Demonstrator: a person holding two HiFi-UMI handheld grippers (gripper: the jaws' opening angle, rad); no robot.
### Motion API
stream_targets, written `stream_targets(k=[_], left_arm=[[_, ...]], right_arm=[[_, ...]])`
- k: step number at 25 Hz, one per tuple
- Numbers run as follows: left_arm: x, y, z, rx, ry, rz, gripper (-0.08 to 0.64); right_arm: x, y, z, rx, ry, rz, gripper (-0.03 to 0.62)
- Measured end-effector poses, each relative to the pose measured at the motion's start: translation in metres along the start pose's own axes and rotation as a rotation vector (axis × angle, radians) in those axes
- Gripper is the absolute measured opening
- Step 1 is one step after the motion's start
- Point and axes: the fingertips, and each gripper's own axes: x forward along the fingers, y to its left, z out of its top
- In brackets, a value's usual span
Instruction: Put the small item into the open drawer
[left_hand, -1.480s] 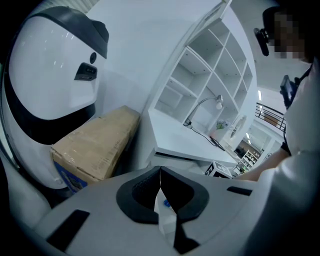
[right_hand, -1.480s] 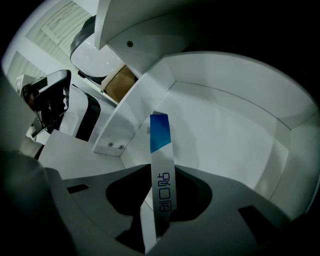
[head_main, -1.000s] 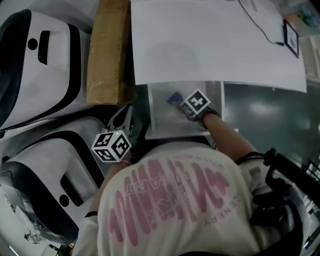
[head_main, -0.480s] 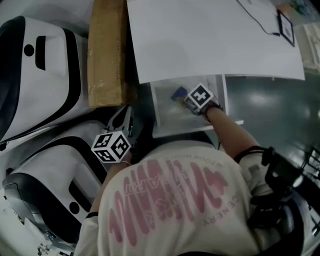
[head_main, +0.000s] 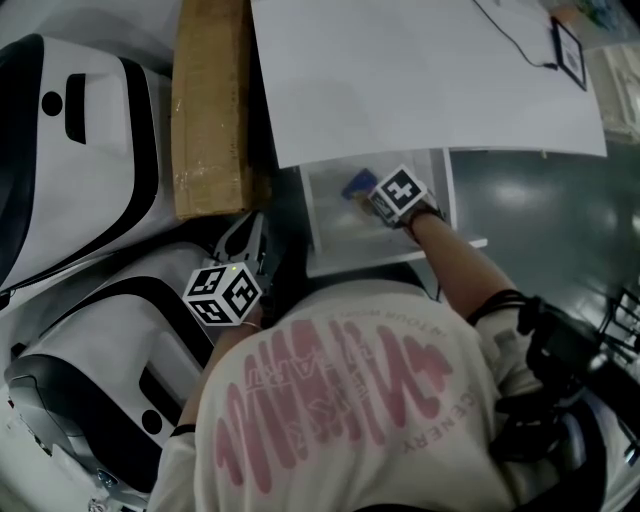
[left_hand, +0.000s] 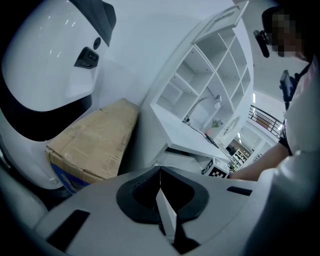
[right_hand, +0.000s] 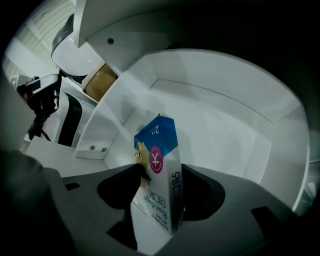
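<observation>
The small item is a blue and white carton (right_hand: 157, 150). It stands tilted inside the open white drawer (right_hand: 225, 130), between the jaws of my right gripper (right_hand: 160, 174). Those jaws have just been opening, and dark gaps show on both sides of the carton. In the head view the right gripper (head_main: 365, 197) reaches down into the drawer (head_main: 330, 245), with the carton's blue end (head_main: 355, 186) showing beside its marker cube. My left gripper (head_main: 250, 232) hangs outside the drawer's left edge, its jaws (left_hand: 161, 172) together with nothing in them.
A long cardboard box (head_main: 210, 110) lies left of the white desk top (head_main: 420, 80) above the drawer. Large white and black machine shells (head_main: 70, 150) fill the left side. A black cable and a small device (head_main: 565, 50) lie on the desk's far right.
The head view has shifted slightly. My right gripper has stayed in the drawer with the carton beside it, a little deeper toward the back. The left gripper has not moved.
</observation>
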Motion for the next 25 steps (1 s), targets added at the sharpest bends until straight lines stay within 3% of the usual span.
stream_targets(k=[17,25], left_arm=[[0.001,-0.002,-0.012,-0.019,0.006,0.021,0.031],[-0.001,-0.001,-0.013,-0.041,-0.008,0.042,0.031]], right_arm=[[0.005,-0.010,-0.006,0.131,-0.023,0.058,0.288],[0.006,-0.011,-0.006,0.130,-0.028,0.067,0.291]])
